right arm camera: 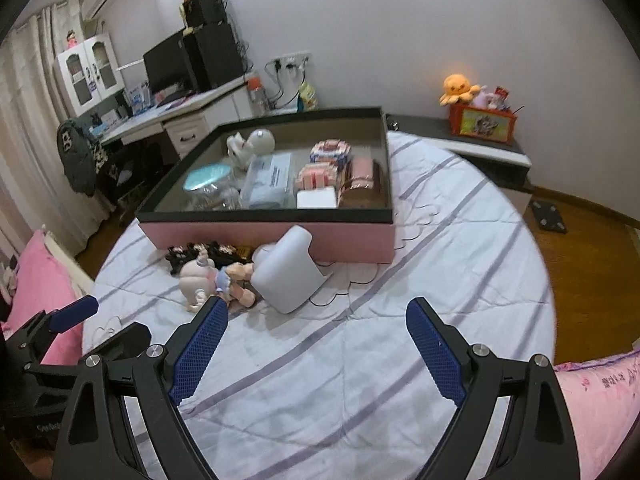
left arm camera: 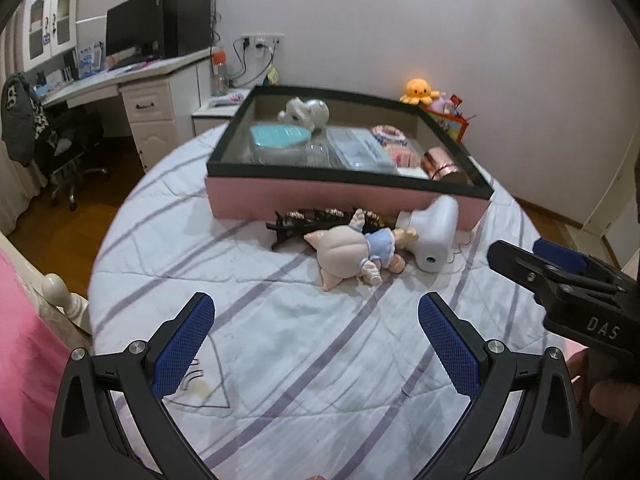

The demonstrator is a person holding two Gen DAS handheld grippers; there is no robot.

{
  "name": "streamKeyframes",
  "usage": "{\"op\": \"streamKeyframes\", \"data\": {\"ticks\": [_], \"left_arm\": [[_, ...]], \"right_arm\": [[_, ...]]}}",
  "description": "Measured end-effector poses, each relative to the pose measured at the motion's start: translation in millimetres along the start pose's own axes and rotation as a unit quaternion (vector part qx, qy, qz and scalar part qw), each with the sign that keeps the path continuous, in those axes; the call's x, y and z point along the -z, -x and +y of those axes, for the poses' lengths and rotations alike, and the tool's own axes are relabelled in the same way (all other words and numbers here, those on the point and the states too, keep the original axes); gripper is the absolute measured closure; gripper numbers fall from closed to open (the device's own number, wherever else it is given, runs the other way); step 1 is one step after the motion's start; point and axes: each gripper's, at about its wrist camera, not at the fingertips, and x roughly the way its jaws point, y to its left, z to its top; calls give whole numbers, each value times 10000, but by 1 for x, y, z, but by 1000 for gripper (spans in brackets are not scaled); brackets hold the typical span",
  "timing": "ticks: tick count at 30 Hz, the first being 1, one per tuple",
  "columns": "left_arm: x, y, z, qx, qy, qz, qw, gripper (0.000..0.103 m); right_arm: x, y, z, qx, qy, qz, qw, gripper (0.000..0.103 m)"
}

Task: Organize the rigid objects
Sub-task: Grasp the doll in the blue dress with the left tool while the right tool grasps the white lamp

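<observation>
a pink box (right arm camera: 272, 236) with a dark rim is seen on the striped bed cover (right arm camera: 360, 360), and much of the sorting appears done: inside it are held a white figurine (right arm camera: 250, 146), a teal-lidded container (right arm camera: 206, 176), a clear packet (right arm camera: 270, 180), patterned small boxes (right arm camera: 330, 152) and a copper-coloured tin (right arm camera: 362, 184).

three things are left on the bed cover, just in front of the box: a doll in a blue dress (right arm camera: 212, 280), a white plastic device (right arm camera: 288, 276) leaning against the box wall, and a dark clip-like item (right arm camera: 200, 254) behind the doll. these are judged to be what remains to be put away.

the left hand-held gripper (left arm camera: 316, 344) is held with its jaws wide apart and nothing between them, above bare cover short of the doll. the right hand-held gripper (right arm camera: 316, 348) is likewise spread wide and empty, near the doll and the white device but touching neither.

the letters "das" are read on the body of the right hand-held gripper in the left wrist view. print on the packet in the box and on the pink bedding (right arm camera: 600, 392) at the right is too blurred to be read.
</observation>
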Motion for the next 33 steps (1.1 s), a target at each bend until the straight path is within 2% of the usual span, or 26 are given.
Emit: {"op": "streamKeyframes", "data": {"ticks": [9,12,18,19,20,22,26,33], "left_arm": [[-7,-34,-8,-82,-35,227,9997,0],[-9,-43,-6,46,59,286,9996,0],[-8,-50,0,-117,94,423,9990,0],[-8,-50,1,-113,100,427,9990,0],[-8,-51,0,-114,94,435,9989,0],[-8,-53,-2,-128,60,446,9989,0],[-9,-56,-12,-61,-42,445,9990,0],[-13,-68,-25,98,-42,487,9988,0]], "right_arm": [[-6,-48,-4,-106,191,399,9990,11],[-9,-60,-10,-419,160,510,9977,11],[-11,-79,-4,-702,407,635,9947,12],[-11,-80,-3,-680,423,598,9950,17],[-12,-81,-3,-726,433,536,9950,26],[-11,-79,-3,-905,399,476,9940,35],[-9,-74,-6,-898,452,444,9939,35],[-2,-52,-43,-509,32,280,9983,35]]}}
